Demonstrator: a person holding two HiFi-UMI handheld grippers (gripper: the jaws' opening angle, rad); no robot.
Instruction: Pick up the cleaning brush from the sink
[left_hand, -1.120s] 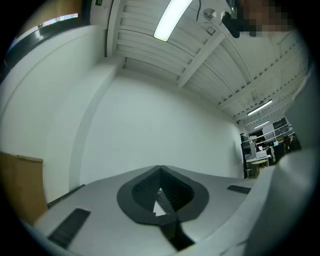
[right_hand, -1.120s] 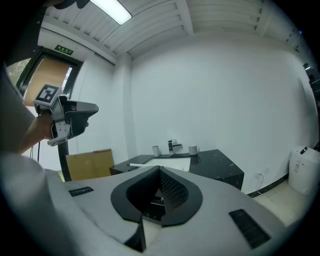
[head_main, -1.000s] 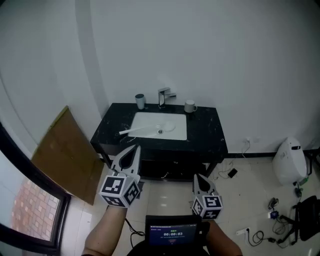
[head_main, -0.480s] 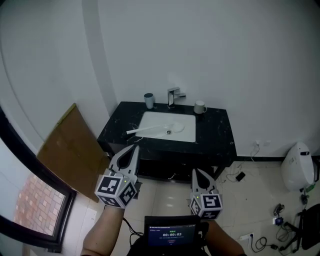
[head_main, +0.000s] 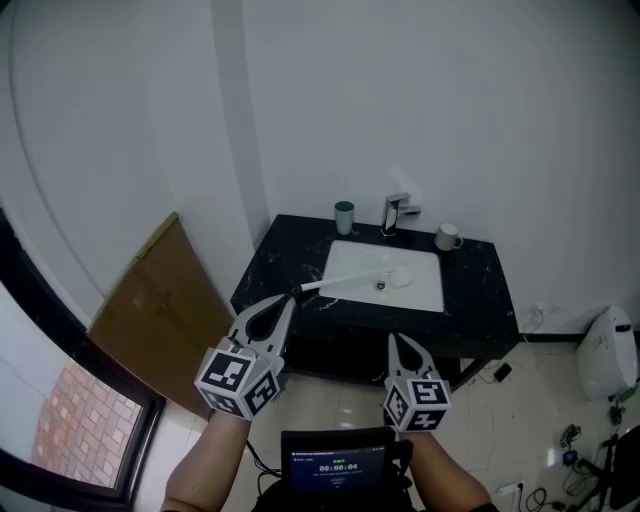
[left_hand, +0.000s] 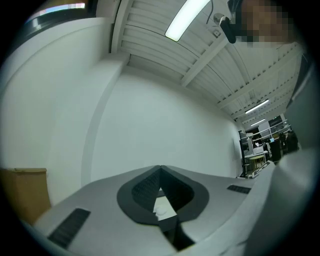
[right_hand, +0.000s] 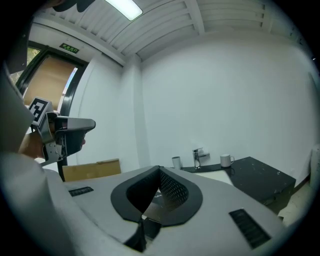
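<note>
Head view: black counter (head_main: 480, 300) sits at abt 1 o'clock from frame centre, white sink (head_main: 420, 268) set into it. Brush (head_main: 345, 281) lies in the sink, white, head twd the drain, handle running out to 8 o'clock over the sink's left rim onto the counter.

L gripper (head_main: 290, 300) is at 7 o'clock of the sink, pointing twd 1 o'clock. Its jaws are closed tip to tip w/ nothing gripped. In the head view its tip overlaps the brush handle's end; contact can't be told, and the L gripper view shows only bare wall past the tips (left_hand: 160, 169).

R gripper (head_main: 397, 340) is at 6 o'clock of the sink, apart from it, jaws pressed together, holding nothing (right_hand: 160, 168).

Along the counter's back edge: tap (head_main: 400, 212) at 12 o'clock of the sink, grey cup (head_main: 344, 217) at 11, white mug (head_main: 447, 237) at 1. Cardboard sheet (head_main: 160, 300) leans on the wall at 9 o'clock of the counter. Screen (head_main: 338, 462) sits betw. the person's forearms at 6 o'clock of the frame.
</note>
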